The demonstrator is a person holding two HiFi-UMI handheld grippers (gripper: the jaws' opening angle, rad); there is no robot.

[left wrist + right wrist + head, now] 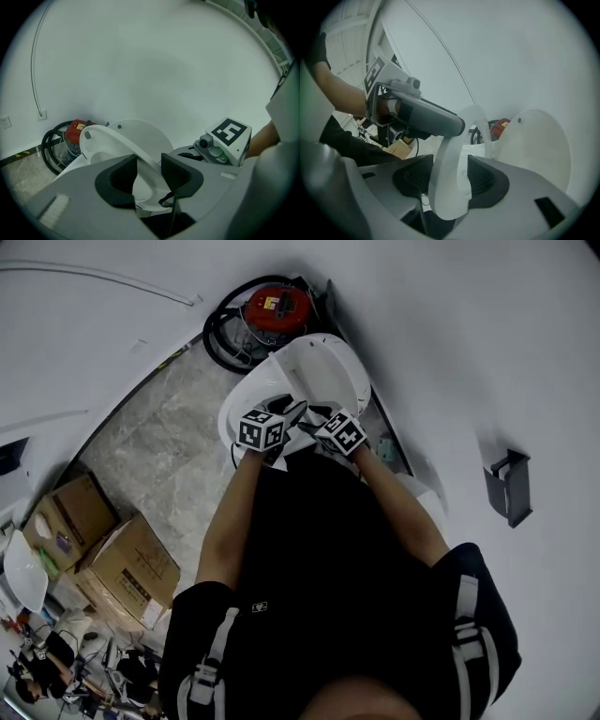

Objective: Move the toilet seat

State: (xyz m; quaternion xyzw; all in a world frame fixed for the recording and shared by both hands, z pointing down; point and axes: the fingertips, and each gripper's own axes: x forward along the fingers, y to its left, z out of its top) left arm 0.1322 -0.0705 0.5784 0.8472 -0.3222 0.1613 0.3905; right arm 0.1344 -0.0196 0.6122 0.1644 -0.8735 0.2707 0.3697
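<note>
The left gripper [149, 176] and right gripper [450, 180] each clamp the toilet seat [105, 136] at its front rim, half-raised before the upright lid [534, 140]. They should swing it together (no twisting), grips kept firm.

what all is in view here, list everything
toilet: one, white, in the corner ahead
lid: one, white, raised
seat: one, white, part raised, between both pairs of jaws
vacuum cleaner: one, red with black hose, behind the toilet
boxes: at least two, brown cardboard, on the floor at left
paper holder: one, grey, on the right wall
socket: one, white, low on the wall
left gripper: grey, shut on the seat
right gripper: grey, shut on the seat
</note>
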